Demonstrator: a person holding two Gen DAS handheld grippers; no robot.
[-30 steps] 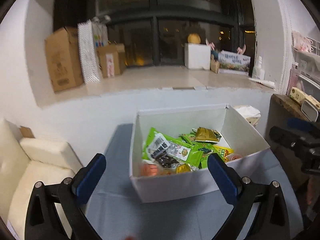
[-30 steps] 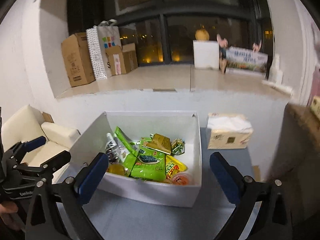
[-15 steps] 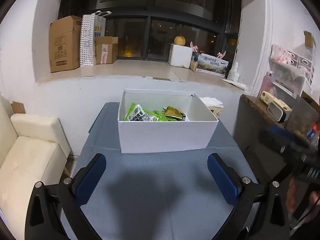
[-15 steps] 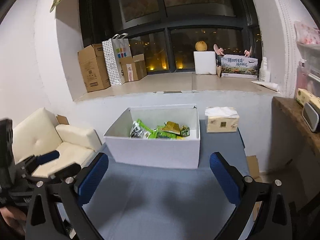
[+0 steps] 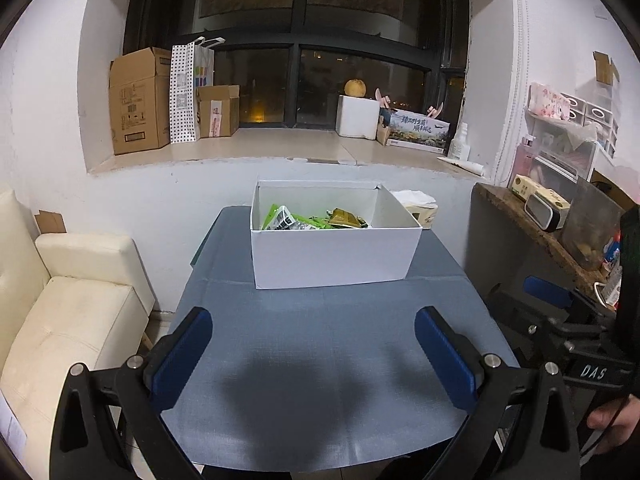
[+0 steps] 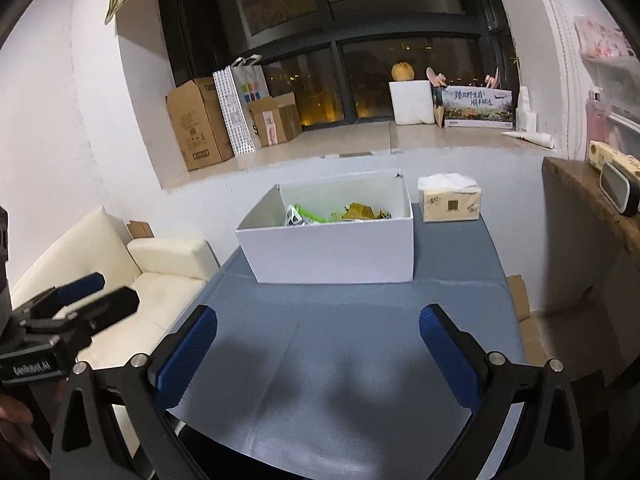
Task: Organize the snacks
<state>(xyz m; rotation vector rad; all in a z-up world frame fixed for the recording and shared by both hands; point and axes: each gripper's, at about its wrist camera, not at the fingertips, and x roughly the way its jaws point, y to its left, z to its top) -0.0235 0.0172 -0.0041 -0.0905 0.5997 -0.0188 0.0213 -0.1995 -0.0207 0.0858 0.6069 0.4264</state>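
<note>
Both tools hang low over the near end of the blue table, well apart from the white box that sits toward the far edge; the left gripper is spread wide with nothing between its blue pads, and the right gripper is just the same, wide and empty; the snack packets lie heaped inside the box, green and gold wrappers just showing over the rim; no packet lies loose on the cloth that I can see, so I'd judge the job close to finished; a tissue pack stands just beside the box, so any reach back in should come from above and stay inside the walls.
</note>
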